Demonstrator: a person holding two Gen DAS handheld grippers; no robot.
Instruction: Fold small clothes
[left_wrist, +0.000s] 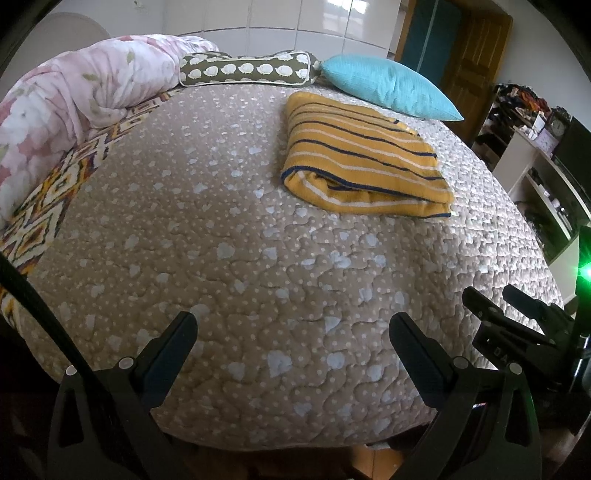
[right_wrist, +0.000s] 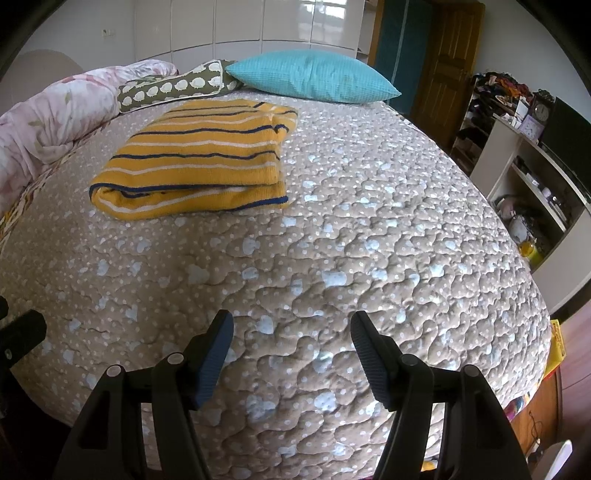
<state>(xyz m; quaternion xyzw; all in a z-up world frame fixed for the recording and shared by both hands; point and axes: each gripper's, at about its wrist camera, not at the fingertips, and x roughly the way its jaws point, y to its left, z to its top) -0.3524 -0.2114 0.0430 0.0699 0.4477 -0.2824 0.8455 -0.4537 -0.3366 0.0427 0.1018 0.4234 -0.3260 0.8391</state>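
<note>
Folded striped garment (left_wrist: 364, 162) lies beyond the open left gripper (left_wrist: 293, 325)

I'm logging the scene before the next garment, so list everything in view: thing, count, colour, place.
folded garment: one, mustard yellow with navy and white stripes, lying flat on the bed, below the pillows
quilted bedspread: one, beige with white dots and pale blue patches, covering the bed
teal pillow: one, at the head of the bed
sheep-print bolster: one, olive with white sheep, beside the teal pillow
floral duvet: one, pink and white, bunched along the bed's far side
shelf unit: one, white, cluttered, beside the bed
clock: one, dark, on top of the shelf unit
wooden door: one, brown, behind the bed
left gripper: one, black, open, over the bedspread, holding nothing
right gripper: one, black, open, over the bedspread, holding nothing
</note>
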